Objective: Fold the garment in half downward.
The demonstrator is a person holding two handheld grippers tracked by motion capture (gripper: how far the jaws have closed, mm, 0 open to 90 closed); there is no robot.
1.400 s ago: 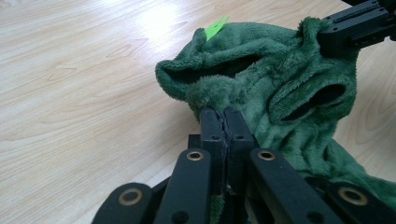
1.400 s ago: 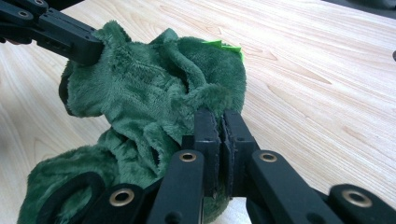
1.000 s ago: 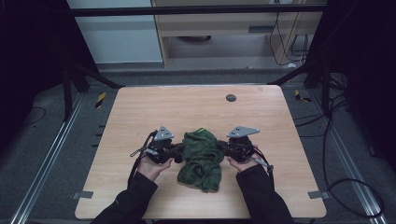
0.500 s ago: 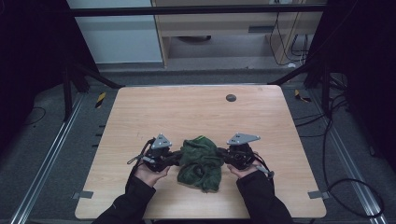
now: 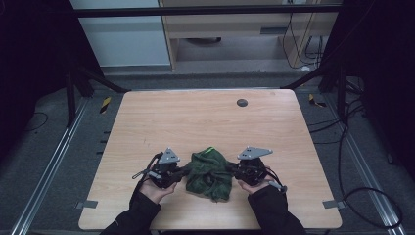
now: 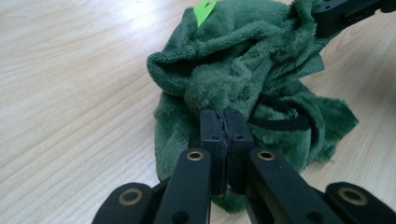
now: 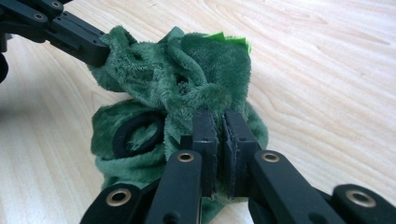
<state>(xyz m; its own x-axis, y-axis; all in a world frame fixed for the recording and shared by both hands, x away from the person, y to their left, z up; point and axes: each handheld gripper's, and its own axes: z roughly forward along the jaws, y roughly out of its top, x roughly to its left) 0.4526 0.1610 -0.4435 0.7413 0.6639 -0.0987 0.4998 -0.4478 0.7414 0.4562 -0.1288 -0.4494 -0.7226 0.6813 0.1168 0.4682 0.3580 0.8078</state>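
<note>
A crumpled green plush cloth (image 5: 208,169) lies near the front edge of a wooden desk (image 5: 205,122). The left tongs (image 5: 180,172) pinch its left edge and the right tongs (image 5: 234,171) clamp its right edge, both squeezed narrow on fabric. A bright green tag (image 6: 204,9) sticks out on the far side.

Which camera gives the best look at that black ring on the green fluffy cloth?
The right gripper view: the black ring lies close and nearly whole on the green cloth. The left gripper view shows it as a curved band, partly folded under. In the high view it is too small to make out.
</note>
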